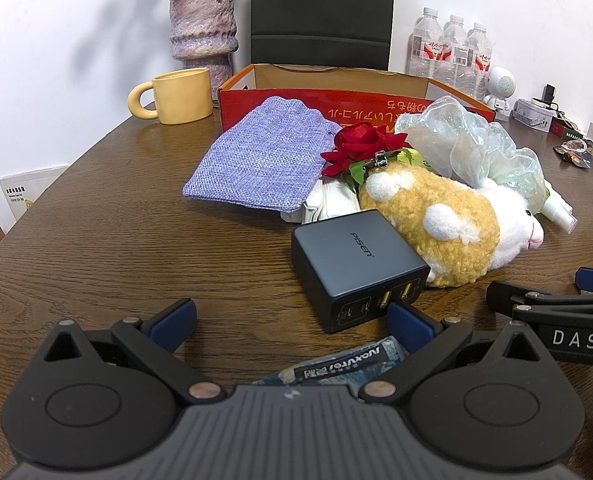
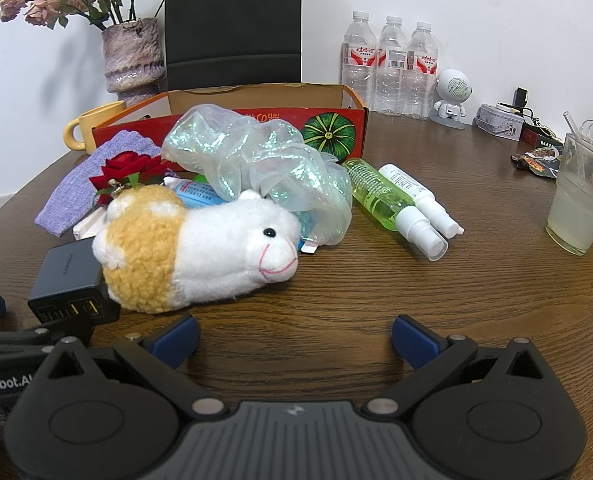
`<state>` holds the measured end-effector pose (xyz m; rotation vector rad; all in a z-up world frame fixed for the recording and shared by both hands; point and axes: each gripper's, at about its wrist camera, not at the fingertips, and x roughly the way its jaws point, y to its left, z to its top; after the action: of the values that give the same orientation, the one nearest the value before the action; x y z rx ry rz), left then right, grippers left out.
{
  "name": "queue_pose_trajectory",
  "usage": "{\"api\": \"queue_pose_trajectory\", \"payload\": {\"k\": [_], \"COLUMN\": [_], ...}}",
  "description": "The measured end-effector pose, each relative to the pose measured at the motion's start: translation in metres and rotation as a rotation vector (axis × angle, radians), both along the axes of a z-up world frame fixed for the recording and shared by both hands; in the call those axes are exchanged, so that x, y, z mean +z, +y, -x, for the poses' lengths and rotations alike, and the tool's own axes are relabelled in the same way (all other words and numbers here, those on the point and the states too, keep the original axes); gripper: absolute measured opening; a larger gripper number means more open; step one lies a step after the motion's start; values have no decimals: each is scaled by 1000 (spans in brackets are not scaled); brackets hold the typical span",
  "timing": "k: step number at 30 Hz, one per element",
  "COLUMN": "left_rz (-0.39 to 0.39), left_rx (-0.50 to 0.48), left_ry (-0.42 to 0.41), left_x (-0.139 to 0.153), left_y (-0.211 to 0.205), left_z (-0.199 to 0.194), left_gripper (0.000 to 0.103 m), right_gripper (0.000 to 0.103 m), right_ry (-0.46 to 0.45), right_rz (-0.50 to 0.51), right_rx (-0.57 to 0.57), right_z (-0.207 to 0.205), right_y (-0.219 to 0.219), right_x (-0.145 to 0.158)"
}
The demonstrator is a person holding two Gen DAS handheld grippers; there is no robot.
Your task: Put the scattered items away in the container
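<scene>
An open red cardboard box (image 1: 352,102) (image 2: 256,120) stands at the back of the wooden table. In front of it lie a purple woven pouch (image 1: 256,156) (image 2: 80,184), a red fabric rose (image 1: 356,144) (image 2: 128,168), an iridescent sheer bag (image 1: 476,144) (image 2: 256,156), a yellow-and-white plush sheep (image 1: 436,220) (image 2: 192,248), a black PISEN charger (image 1: 356,264) (image 2: 66,280), and two spray bottles (image 2: 400,204). My left gripper (image 1: 292,320) is open and empty, just in front of the charger, above a small packet (image 1: 344,364). My right gripper (image 2: 294,334) is open and empty in front of the sheep.
A yellow mug (image 1: 176,96) and a purple vase (image 1: 202,24) stand at back left. A black chair (image 1: 320,12) is behind the box. Three water bottles (image 2: 390,64), a white robot figure (image 2: 452,94) and a glass of drink (image 2: 580,208) stand to the right.
</scene>
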<state>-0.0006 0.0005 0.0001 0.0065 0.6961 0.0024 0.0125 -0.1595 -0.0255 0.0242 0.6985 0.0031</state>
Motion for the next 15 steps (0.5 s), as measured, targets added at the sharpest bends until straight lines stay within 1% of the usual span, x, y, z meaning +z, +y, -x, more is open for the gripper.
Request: {"api": "queue_pose_trajectory", "payload": {"k": [15], "left_rz": [0], "left_rx": [0], "left_ry": [0], "left_x": [0], "left_y": [0], "left_z": [0], "left_gripper": [103], "right_gripper": [103], "right_ry": [0], "right_rz": [-1], "right_rx": [-5], "right_z": [-1], "right_y": [1], "right_x": [0]}}
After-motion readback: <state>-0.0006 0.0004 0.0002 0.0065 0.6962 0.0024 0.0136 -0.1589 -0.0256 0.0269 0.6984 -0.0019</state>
